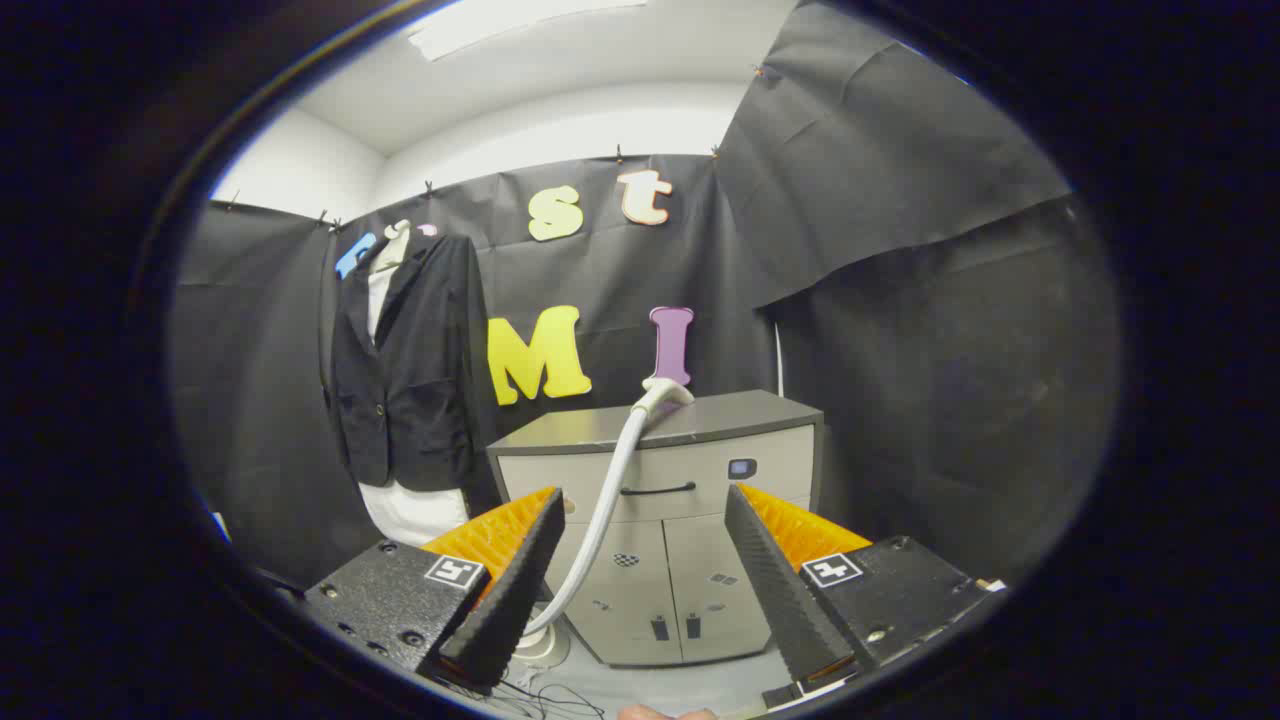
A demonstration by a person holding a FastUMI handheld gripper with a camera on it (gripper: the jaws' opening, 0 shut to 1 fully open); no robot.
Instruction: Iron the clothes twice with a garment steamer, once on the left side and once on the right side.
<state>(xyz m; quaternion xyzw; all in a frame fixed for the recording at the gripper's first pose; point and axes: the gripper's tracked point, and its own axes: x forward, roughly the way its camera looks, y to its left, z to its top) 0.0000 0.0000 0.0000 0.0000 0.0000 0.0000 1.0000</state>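
Gripper point(640, 500) fingers spread wide, nothing btwn them, holding nothing. Landmark = grey cabinet point(660, 520), straight ahead beyond the fingers, seen thru the gap. White steamer hose point(610, 500) runs down cabinet's front-left, from the top edge to a round base point(540, 645) on the floor at cabinet's lower-left corner, just behind the left finger. Steamer head point(665, 390) rests on cabinet top, near its back edge. Some thin cables point(540, 700) on floor in front of cabinet. Dark jacket point(405, 370) over white garment hangs upright left of cabinet, further back, against the booth wall.
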